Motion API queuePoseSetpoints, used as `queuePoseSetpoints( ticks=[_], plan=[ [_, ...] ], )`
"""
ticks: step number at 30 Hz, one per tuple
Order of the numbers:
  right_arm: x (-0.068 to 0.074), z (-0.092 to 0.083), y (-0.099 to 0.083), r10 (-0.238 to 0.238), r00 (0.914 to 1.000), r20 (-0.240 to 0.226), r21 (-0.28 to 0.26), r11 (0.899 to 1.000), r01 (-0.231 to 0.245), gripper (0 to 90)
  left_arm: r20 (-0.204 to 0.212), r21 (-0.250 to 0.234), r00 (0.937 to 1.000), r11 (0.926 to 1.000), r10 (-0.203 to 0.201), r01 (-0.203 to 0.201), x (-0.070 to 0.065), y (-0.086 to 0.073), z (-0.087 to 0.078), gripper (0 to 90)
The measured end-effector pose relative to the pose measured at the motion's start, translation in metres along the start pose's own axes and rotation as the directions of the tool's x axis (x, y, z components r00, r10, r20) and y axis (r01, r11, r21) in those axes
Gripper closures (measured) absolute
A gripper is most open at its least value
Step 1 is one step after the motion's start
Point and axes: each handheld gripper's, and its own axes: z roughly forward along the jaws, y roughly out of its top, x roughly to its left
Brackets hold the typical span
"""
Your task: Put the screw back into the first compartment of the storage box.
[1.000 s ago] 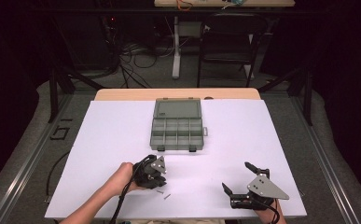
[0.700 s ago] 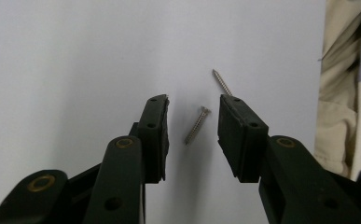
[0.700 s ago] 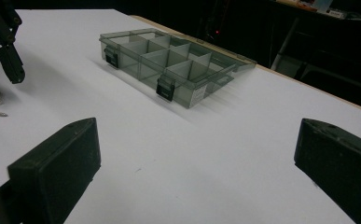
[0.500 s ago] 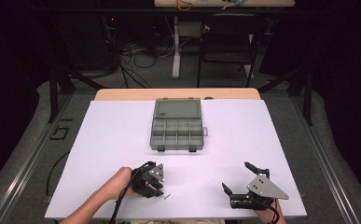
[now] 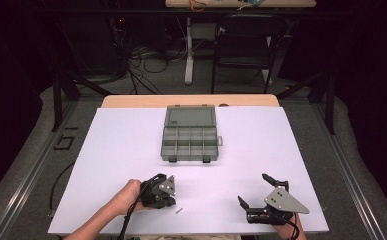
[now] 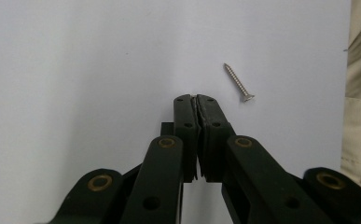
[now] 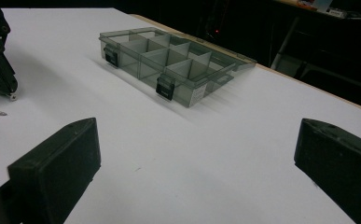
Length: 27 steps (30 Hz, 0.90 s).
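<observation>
Two tongs noted: left tongs (image 6: 197,99) had just closed, possibly pinching something tiny; a screw (image 6: 239,83) lay beside their tips; right tongs (image 5: 253,191) gaped empty.

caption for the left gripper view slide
Left tongs shut on a small screw, a second screw lying beside them on the white table.

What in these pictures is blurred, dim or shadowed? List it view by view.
High view: the white table sheet is evenly lit, the room behind dark. Left gripper view: the small silver screw is sharp, the shut left gripper crisp. Right gripper view: the open right gripper looks soft, and the smoky grey plastic compartment box casts a faint shadow.
</observation>
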Motion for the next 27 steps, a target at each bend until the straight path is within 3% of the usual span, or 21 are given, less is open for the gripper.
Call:
queuePoseSetpoints(
  ticks=[6,27],
  plan=[
    [0.000,0.000,0.000,0.000,1.0000,0.001,0.000,1.000,0.000,0.0,-0.021,-0.011,0.9998,0.9999,0.005,-0.005,0.005,0.002,-0.011,87.8],
    [0.000,0.000,0.000,0.001,1.0000,0.001,-0.001,1.000,-0.001,0.0,-0.102,-0.043,0.9925,0.9971,-0.067,0.063,0.041,0.008,-0.051,87.7]
  ],
)
